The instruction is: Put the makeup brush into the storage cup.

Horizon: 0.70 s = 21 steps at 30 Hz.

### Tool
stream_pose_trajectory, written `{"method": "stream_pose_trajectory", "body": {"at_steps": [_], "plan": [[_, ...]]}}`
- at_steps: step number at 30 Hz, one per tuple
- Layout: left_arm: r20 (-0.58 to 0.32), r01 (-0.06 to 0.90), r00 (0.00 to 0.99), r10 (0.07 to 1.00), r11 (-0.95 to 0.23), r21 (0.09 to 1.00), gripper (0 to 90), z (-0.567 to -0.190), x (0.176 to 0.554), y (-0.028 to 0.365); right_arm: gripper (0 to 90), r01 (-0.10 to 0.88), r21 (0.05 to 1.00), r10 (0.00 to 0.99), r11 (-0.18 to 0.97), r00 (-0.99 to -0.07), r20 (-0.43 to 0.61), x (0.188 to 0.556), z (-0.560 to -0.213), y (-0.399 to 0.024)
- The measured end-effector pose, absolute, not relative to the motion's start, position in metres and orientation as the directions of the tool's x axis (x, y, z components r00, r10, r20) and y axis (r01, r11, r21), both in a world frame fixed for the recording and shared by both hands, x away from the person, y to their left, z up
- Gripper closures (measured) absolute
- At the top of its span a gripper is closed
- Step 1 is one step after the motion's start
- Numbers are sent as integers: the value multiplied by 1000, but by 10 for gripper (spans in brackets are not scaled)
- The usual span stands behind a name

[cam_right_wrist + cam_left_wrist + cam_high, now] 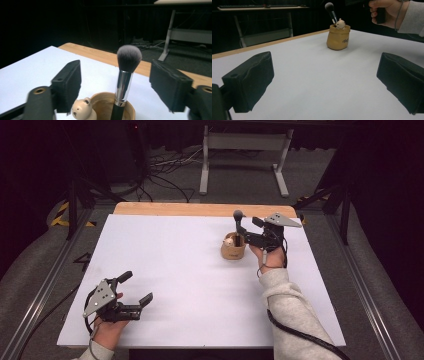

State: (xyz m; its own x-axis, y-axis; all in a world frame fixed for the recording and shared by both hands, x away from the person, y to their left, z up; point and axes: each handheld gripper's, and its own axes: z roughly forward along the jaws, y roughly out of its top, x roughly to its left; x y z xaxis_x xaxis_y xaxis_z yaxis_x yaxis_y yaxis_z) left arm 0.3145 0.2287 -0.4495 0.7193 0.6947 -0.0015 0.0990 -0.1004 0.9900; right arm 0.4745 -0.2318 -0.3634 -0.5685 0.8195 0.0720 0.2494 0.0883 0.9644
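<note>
A makeup brush (124, 82) with a black handle, silver ferrule and grey bristles stands upright in a tan pot (233, 251). A small cream bear figure (82, 109) sits on the pot's rim. My right gripper (118, 85) is open, with the brush standing free between its jaws and neither pad touching it. In the high view the right gripper (244, 234) sits just right of the pot at the table's far right. My left gripper (136, 288) rests open and empty at the near left; in its own view the pot (338, 37) stands far ahead of it.
A white board (190, 270) covers the table, with a wooden strip (200, 209) along its far edge. Beyond the table are a grey metal stand (245, 155) and cables on the floor. A cable trails from the right sleeve (287, 305).
</note>
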Motion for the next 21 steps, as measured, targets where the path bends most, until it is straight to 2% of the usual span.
{"method": "stream_pose_trajectory", "body": {"at_steps": [7,18,21], "plan": [[0,99,717,697,-102,990,15,-449,314,230,59,222,968,789,115,-612,47,456,-348,-241],[0,104,709,705,-104,989,3,-445,312,234,0,165,977,723,137,-691,15,427,-339,-261],[3,106,714,700,-113,988,2,-444,311,232,0,128,976,686,178,-727,-30,413,-340,-265]]}}
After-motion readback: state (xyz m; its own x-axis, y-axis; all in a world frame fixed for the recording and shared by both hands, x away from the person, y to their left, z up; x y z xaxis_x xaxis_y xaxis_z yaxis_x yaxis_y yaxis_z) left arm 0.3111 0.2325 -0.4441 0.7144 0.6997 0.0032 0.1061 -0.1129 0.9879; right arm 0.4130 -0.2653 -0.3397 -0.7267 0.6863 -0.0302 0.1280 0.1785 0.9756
